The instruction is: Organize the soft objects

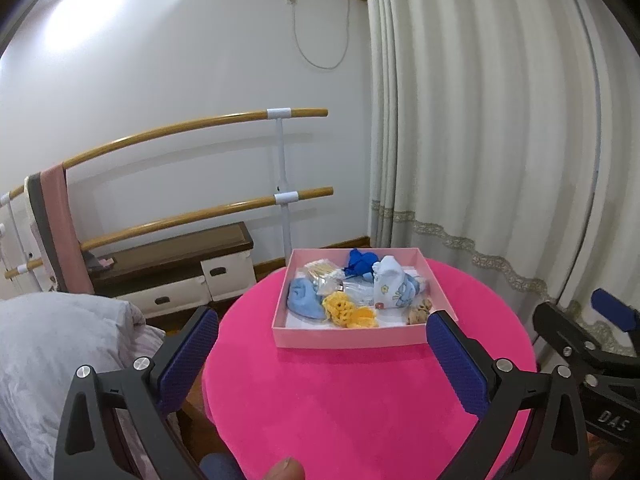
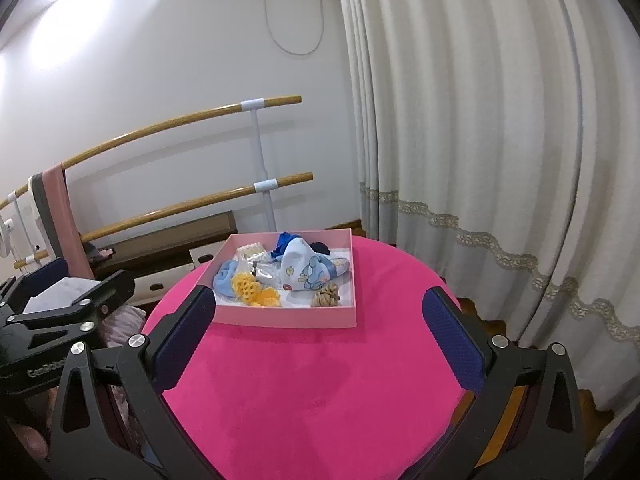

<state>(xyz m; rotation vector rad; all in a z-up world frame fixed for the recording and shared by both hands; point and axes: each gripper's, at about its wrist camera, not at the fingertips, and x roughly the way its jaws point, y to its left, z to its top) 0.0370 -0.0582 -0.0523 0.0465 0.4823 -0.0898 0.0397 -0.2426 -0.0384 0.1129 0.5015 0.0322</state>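
A shallow pink box [image 1: 348,338] [image 2: 288,320] sits on a round pink table [image 1: 340,408] [image 2: 320,392]. Inside lie a light blue cloth [image 1: 305,298] [image 2: 224,280], a yellow crochet piece [image 1: 348,311] [image 2: 254,292], a dark blue cloth [image 1: 360,262] [image 2: 285,245], a white printed cloth [image 1: 394,286] [image 2: 308,272], a tan scrunchie [image 1: 420,310] [image 2: 326,295] and cotton swabs [image 1: 320,269]. My left gripper [image 1: 322,336] and right gripper [image 2: 316,320] are both open and empty, held near the table's front, short of the box.
White curtains [image 1: 500,140] hang at the right. Two wooden barre rails [image 1: 180,128] on a white post stand at the back left, with a pink band [image 1: 60,216] draped over them. A low cabinet [image 1: 172,272] and a grey pillow [image 1: 52,340] are at the left.
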